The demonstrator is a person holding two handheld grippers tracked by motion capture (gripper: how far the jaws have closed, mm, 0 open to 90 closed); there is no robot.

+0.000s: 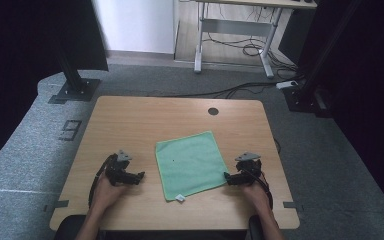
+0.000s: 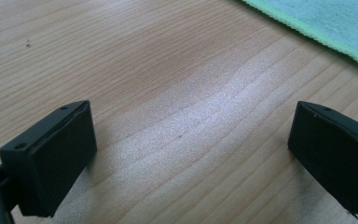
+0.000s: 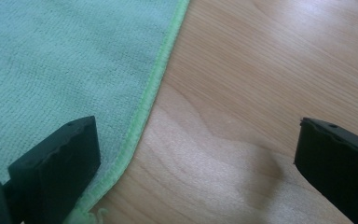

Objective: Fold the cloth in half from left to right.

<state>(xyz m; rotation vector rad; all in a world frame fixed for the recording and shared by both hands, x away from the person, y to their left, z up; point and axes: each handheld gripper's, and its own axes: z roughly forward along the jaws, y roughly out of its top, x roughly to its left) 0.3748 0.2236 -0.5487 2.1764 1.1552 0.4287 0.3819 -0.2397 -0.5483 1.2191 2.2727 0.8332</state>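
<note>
At the bottom edge of the high view, the person's forearms are cut off, and the left hand (image 1: pixel 105 192) and right hand (image 1: pixel 256 192) cover the rear of each black two-jaw tool. A small white tag (image 1: pixel 180 198) at the lower corner of the square green microfibre cloth (image 1: pixel 190 164) is too small to read. In the left gripper view, the cloth (image 2: pixel 335 23) runs out of the upper right of the frame, and the right-hand jaw is clipped by the frame's right edge. In the right gripper view, the left-hand jaw hides part of the cloth (image 3: pixel 51 65), whose corner sits blurred at the bottom edge.
</note>
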